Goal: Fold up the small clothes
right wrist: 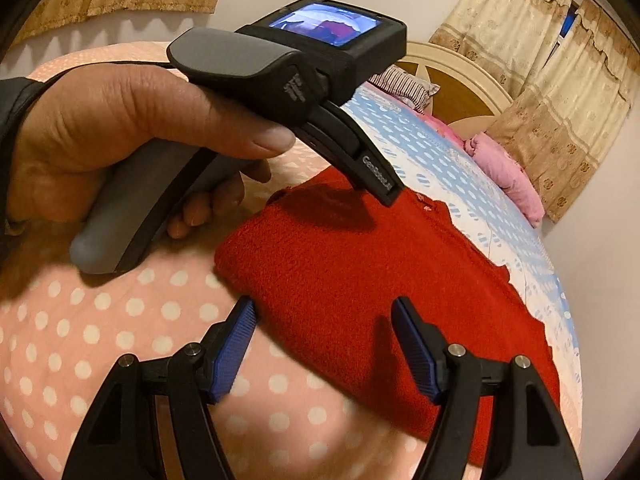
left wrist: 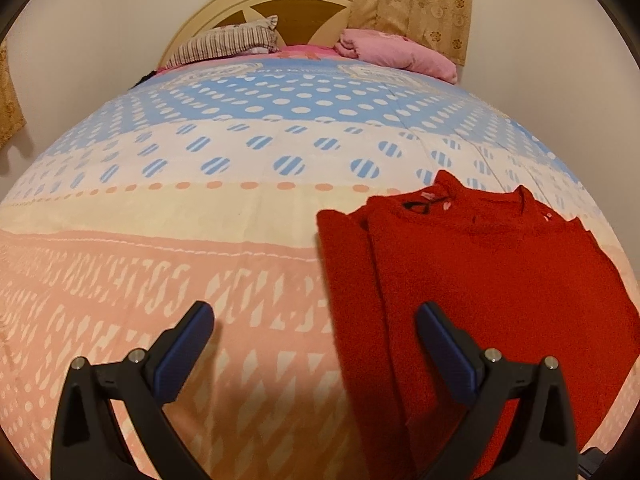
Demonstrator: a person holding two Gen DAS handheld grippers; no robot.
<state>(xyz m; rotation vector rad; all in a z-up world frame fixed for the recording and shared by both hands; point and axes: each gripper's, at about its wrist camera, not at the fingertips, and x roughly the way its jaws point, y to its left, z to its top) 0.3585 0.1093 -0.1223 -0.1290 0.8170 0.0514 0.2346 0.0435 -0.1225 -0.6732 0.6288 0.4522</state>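
Both grippers, left (left wrist: pixel 314 320) and right (right wrist: pixel 324 312), gape empty; the right should pinch the sweater (right wrist: pixel 360 272) edge just ahead.

The sweater's (left wrist: pixel 500 280) lower hem runs out of the left wrist view; the left hand (right wrist: pixel 112 136) hides bedspread (right wrist: pixel 100 320) behind it.

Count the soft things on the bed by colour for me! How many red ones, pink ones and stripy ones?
Red: 1, the red sweater
Pink: 1, the pink bundle by the headboard
Stripy: 1, the striped pillow
Total: 3
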